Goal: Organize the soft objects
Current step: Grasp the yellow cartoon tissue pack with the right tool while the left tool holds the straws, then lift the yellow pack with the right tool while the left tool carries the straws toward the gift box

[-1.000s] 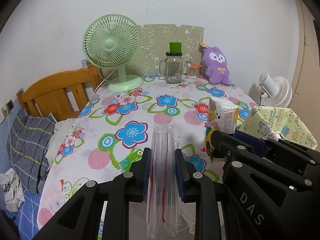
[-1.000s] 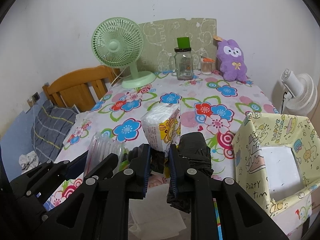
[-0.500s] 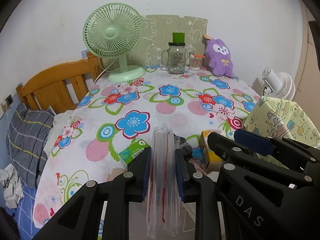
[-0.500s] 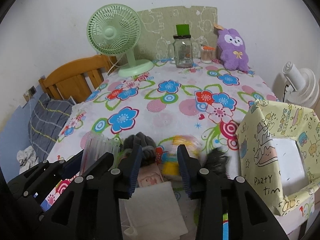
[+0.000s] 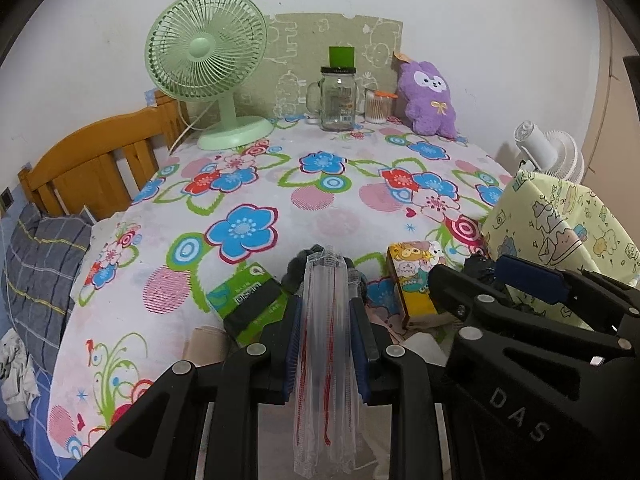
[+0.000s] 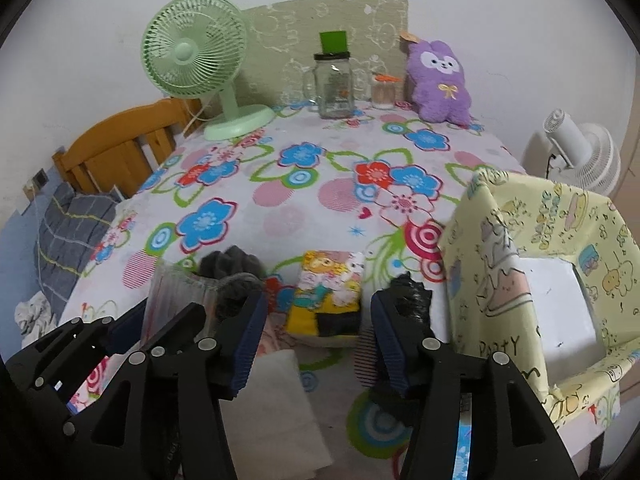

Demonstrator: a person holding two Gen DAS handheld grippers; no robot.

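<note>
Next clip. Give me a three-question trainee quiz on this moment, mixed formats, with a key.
1. True or false: the left gripper is clamped on a clear plastic bag.
2. Multiple choice: the cartoon tissue pack seen from the right wrist is
A. pinched by the right gripper
B. lying on the flowered tablecloth, free of the pads
C. inside the yellow box
3. Fill in: the purple plush toy sits at the table's far edge, to the right of a glass ____.

Key
1. True.
2. B: the right gripper's jaws are opening, and the pack lies ahead between them, untouched.
3. Jar.
</note>
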